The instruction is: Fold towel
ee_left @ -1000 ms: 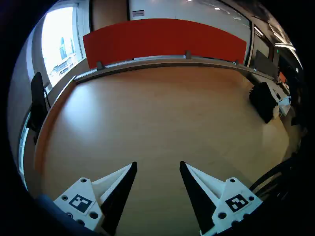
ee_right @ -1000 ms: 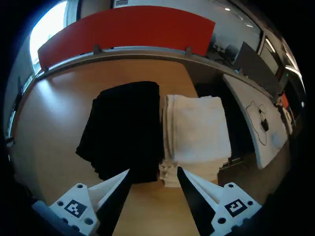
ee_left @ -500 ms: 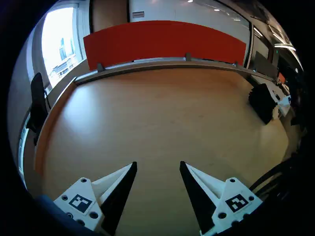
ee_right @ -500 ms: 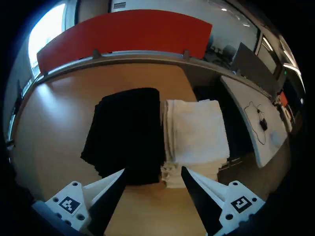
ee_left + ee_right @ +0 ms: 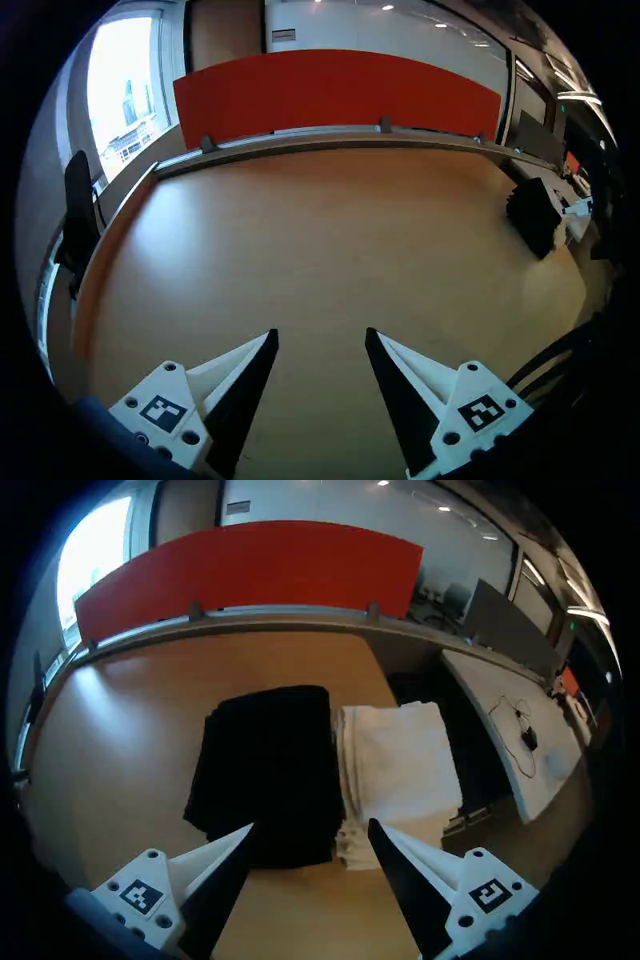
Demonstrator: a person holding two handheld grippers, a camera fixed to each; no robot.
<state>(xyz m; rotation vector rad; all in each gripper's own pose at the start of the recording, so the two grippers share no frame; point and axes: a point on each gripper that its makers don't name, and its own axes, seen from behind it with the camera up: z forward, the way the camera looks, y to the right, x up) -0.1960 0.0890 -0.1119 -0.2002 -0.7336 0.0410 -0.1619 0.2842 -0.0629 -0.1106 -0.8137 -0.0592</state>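
1. Holding nothing, your left gripper (image 5: 320, 331) sits at the lower centre of the left gripper view, its fingers set wide apart over bare wood.
2. Your right gripper (image 5: 310, 824) is likewise spread wide and empty at the lower centre of the right gripper view. Its tips frame the near edges of two piles; contact with them is not evident.
3. Task items: the black towel stack (image 5: 268, 776) lies at the centre of that view. The white towel stack (image 5: 396, 772) lies just beside it to the right, the two touching along one side. Both are neat, folded piles.
4. Progress: no towel is gripped or spread out. I judge that no fold is in hand, and you have yet to take a towel, lay it flat and fold it. Whether the piles are finished work or stock cannot be told.
5. Surface: the table (image 5: 320, 232) is smooth light wood, with broad free area in the left gripper view.
6. Room: a red partition (image 5: 336, 92) runs across the upper frame, a bright window (image 5: 124, 96) sits upper left, and a neighbouring desk (image 5: 512, 744) carries a cable at the right.
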